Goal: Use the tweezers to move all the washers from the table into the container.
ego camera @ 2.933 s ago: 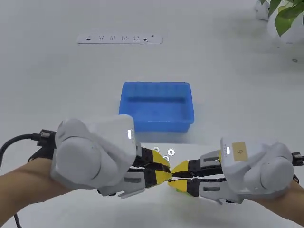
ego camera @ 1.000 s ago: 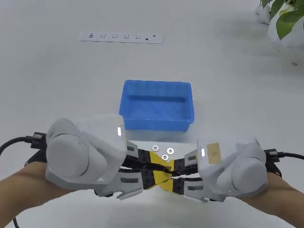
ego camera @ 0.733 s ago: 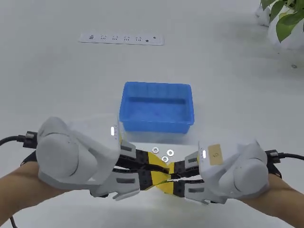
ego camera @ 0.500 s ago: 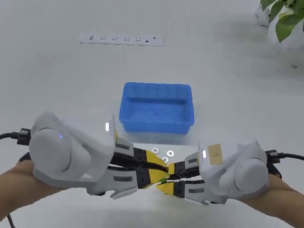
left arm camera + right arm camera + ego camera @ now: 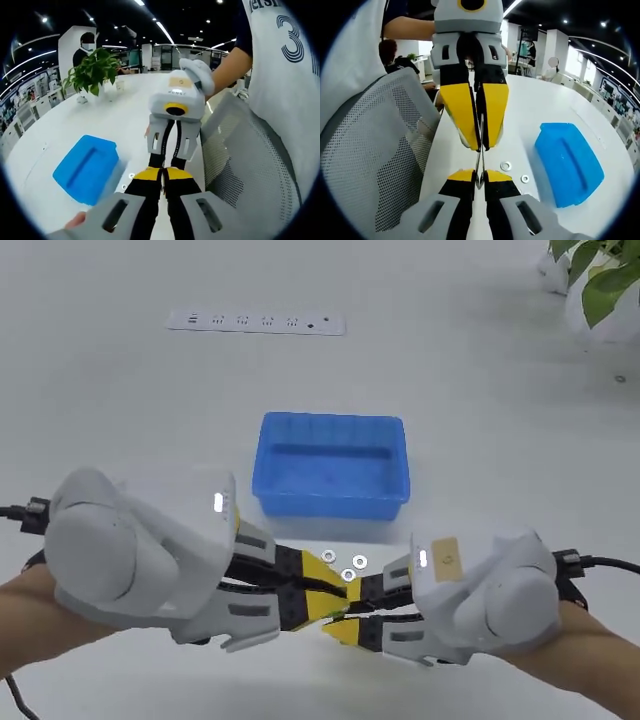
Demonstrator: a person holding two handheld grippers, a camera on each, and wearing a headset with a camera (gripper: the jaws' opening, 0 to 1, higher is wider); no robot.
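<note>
White table (image 5: pixel 480 390) in a lit open office; power strip (image 5: pixel 257 323) and plant (image 5: pixel 598 270) are seen at the far edge. Washers (image 5: pixel 359 561) lie just before the blue container (image 5: pixel 331 465). Tweezers (image 5: pixel 479 150) are clamped by both left gripper (image 5: pixel 161 175) and right gripper (image 5: pixel 479 177), tip to tip.

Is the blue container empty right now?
Empty: the container's floor shows bare blue, and three washers lie on the table before it.
</note>
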